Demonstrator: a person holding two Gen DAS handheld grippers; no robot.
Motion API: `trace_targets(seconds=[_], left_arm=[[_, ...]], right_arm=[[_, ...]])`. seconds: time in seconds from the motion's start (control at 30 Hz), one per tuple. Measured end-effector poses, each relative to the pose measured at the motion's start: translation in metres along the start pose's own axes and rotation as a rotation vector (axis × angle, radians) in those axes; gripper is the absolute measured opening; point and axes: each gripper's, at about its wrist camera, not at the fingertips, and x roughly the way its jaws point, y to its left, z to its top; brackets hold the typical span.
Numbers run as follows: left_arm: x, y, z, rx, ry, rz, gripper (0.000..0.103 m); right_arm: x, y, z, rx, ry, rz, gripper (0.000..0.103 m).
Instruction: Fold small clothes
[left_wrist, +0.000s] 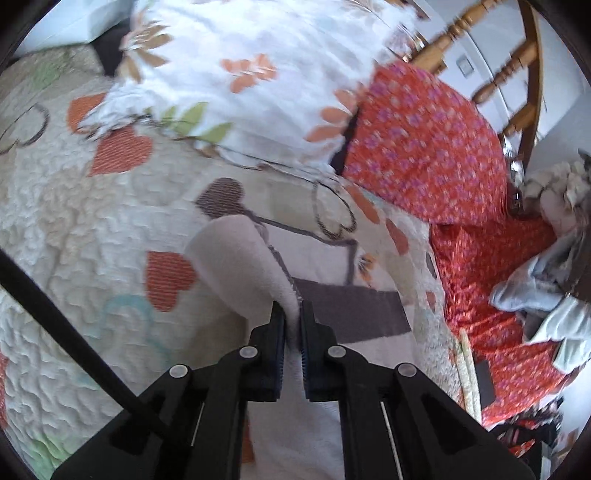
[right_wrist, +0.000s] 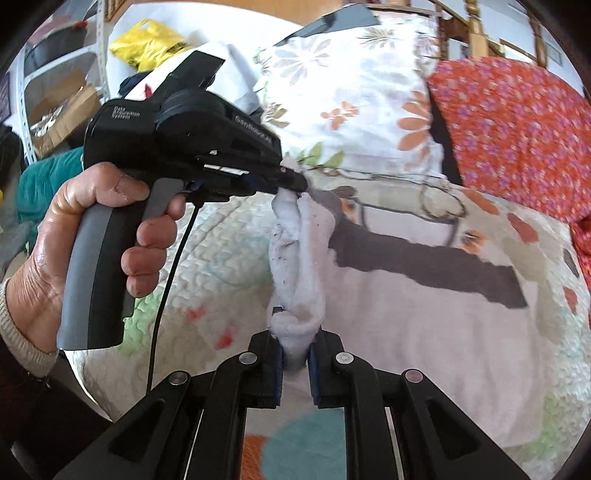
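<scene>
Both grippers pinch the small white terry-cloth garment (right_wrist: 299, 266), left gripper (left_wrist: 291, 325) and right gripper (right_wrist: 295, 354) each clamped on an edge, lifted above the quilted heart-patterned bedspread (left_wrist: 74, 221); next, I judge, carrying the raised edge across.

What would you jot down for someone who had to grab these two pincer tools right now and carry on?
Left gripper: shut on one edge of the white cloth.
Right gripper: shut on another part of the same cloth's edge.
The cloth hangs bunched between the two grippers, lifted partly off the quilted bedspread; the rest trails below the grippers.
More clothes lie in a heap on the red spread to the right.
Done: cloth picked up by both grippers.
Left: no finished fold shows yet. Probably spread it flat and fold it, then handle the heap.
</scene>
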Motion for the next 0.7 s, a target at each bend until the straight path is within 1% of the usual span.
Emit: trace_targets(seconds=[0.03, 0.1, 0.17, 0.23, 0.43, 0.53, 0.6, 0.7], left_arm=[[0.005, -0.016, 0.001, 0.026, 0.005, 0.009, 0.007], [0.011, -0.037, 0.002, 0.057, 0.011, 0.016, 0.007], [0.024, -0.067, 0.002, 0.091, 0.024, 0.023, 0.007], [0.035, -0.087, 0.002, 0.118, 0.039, 0.029, 0.007], [0.085, -0.159, -0.014, 0.219, 0.096, 0.057, 0.006], [0.109, -0.183, -0.023, 0.245, 0.123, 0.069, 0.006], [0.129, -0.200, -0.031, 0.263, 0.146, 0.083, 0.006], [0.152, -0.219, -0.040, 0.283, 0.169, 0.105, 0.006]], right_arm=[[-0.008, -0.004, -0.003, 0.015, -0.003, 0.001, 0.011], [-0.017, -0.022, -0.006, 0.055, -0.007, 0.005, 0.011], [-0.025, -0.039, -0.011, 0.098, -0.008, 0.010, 0.011], [-0.031, -0.054, -0.017, 0.131, -0.007, 0.012, 0.011], [-0.051, -0.103, -0.030, 0.218, -0.010, 0.017, 0.011], [-0.059, -0.133, -0.038, 0.277, -0.020, 0.009, 0.011], [-0.061, -0.157, -0.049, 0.351, -0.023, 0.020, 0.011], [-0.060, -0.186, -0.061, 0.443, 0.003, 0.031, 0.011]])
